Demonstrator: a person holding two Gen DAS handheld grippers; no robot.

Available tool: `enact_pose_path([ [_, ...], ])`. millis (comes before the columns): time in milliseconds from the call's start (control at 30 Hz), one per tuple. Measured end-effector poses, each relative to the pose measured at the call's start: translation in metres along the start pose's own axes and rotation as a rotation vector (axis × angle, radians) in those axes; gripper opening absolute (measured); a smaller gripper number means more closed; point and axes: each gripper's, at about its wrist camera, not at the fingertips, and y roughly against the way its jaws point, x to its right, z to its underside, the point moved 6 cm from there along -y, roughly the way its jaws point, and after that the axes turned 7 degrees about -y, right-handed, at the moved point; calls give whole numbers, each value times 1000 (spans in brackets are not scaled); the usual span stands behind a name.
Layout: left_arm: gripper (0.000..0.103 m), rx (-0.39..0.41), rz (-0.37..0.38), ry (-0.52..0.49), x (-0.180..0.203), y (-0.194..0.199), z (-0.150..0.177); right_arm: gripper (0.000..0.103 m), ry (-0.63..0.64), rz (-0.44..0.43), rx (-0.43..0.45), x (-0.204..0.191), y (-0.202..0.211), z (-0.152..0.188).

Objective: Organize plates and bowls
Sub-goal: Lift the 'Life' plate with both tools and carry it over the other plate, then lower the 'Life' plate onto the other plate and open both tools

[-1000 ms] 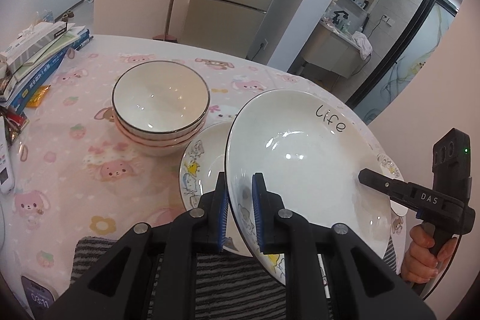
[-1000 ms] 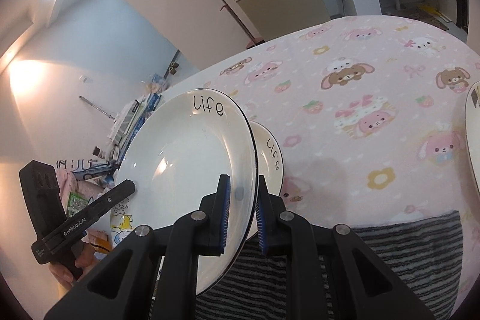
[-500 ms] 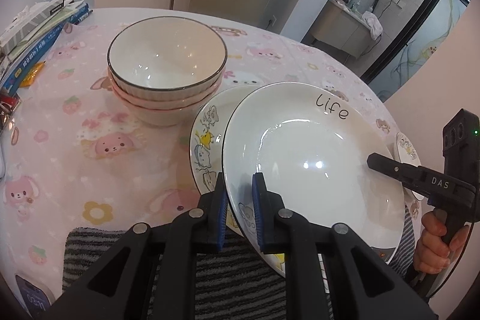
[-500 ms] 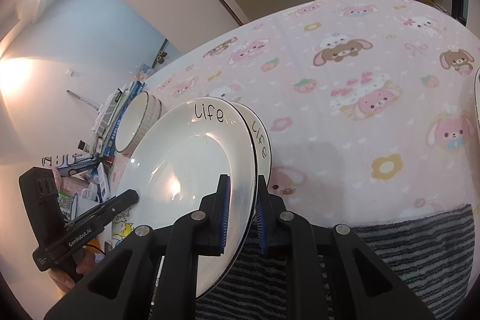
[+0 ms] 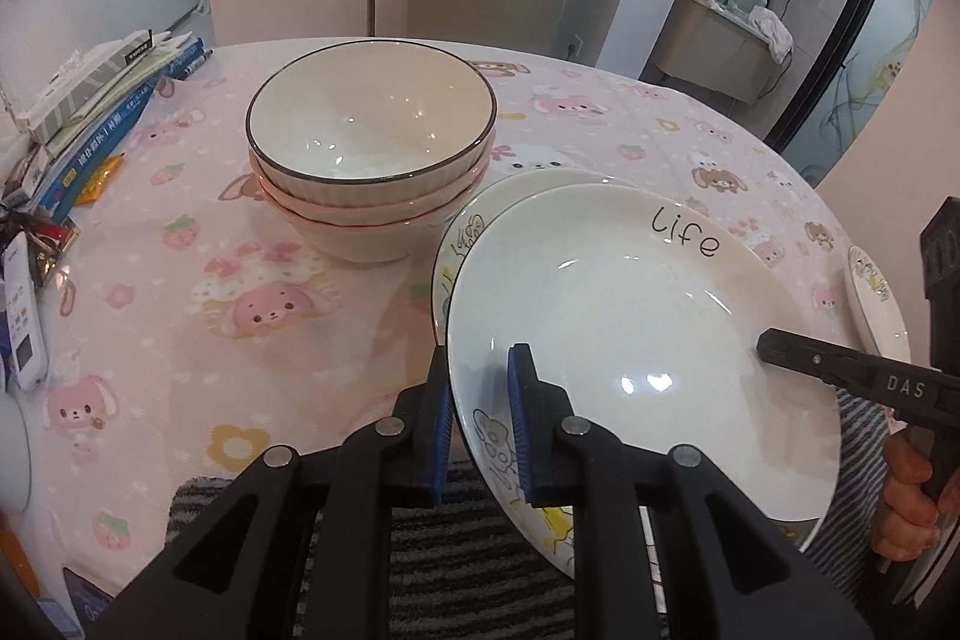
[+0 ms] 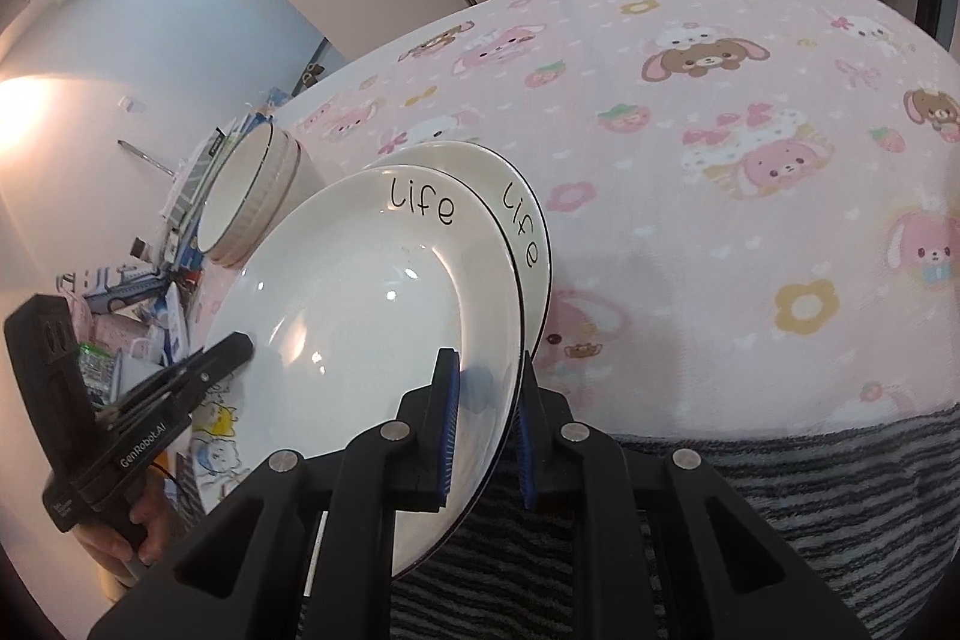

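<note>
Left wrist view: we are gripping the near rim of the "Life" plate (image 5: 636,340) with the left gripper (image 5: 480,418), jaws clenched on the rim. The right gripper (image 5: 774,346) is biting the opposite edge. We are holding the plate just above a second plate (image 5: 474,226) lying on the pink tablecloth (image 5: 180,280); contact cannot be told. Stacked bowls (image 5: 372,142) are standing just beside, to the left. A small plate (image 5: 870,298) is lying at far right. Books (image 5: 102,112) are sitting at the table's left edge

Right wrist view: we are clamping the plate's other rim with the right gripper (image 6: 486,430), jaws closed on it, while the left gripper (image 6: 234,346) is pinching the far side. The lower plate (image 6: 528,220), also lettered "Life", is peeking out beyond the held one

Step in hand, as we are judging it: stacking the held plate onto its twin. Next move is calling for centring it over the lower plate, lowering level, then releasing both jaws together
</note>
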Motion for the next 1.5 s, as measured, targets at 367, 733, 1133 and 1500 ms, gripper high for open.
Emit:
enact_pose_path([
  [367,17,-9,-119,-81,8,-18,8,21,108,129,70,-7,-1,0],
  [733,17,25,-157,-122,13,-16,8,23,152,154,94,-10,3,6],
  [1133,30,22,-90,-102,13,-20,12,24,149,143,67,-5,-6,7],
  [1500,32,22,-96,-79,6,-24,10,24,141,135,71,-2,-12,2],
])
